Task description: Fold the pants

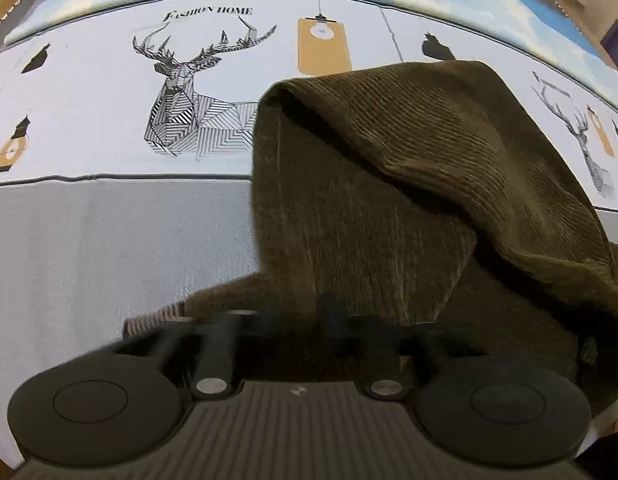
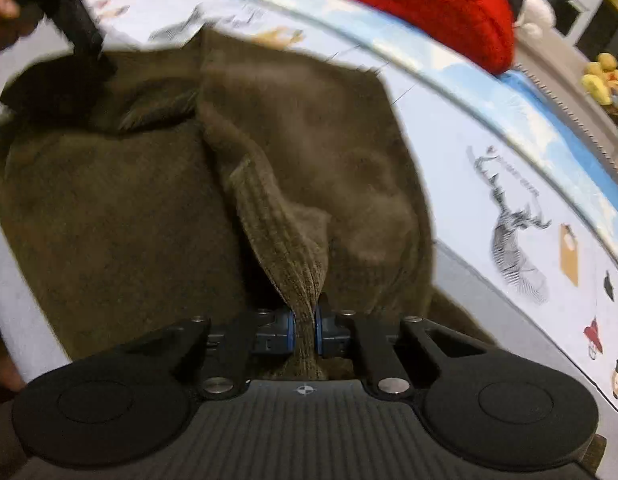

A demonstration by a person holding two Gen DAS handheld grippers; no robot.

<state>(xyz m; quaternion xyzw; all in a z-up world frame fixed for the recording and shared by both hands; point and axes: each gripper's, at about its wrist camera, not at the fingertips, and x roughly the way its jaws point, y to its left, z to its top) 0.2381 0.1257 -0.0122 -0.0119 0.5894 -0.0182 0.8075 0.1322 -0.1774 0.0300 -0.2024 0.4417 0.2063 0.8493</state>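
Observation:
Olive-brown corduroy pants lie bunched on a bed sheet printed with deer, one layer folded over another. My left gripper is at the near edge of the pants. Its fingers are dark and blurred, drawn close together on the cloth. The right wrist view shows that left gripper at the top left with its tip in a raised corner of the pants. My right gripper is shut, its blue pads pinching a ribbed fold of the pants that rises from the pile.
A red fluffy cushion lies at the far edge of the bed, with yellow soft toys beyond it. A grey band of the sheet runs left of the pants. A hand holds the left gripper.

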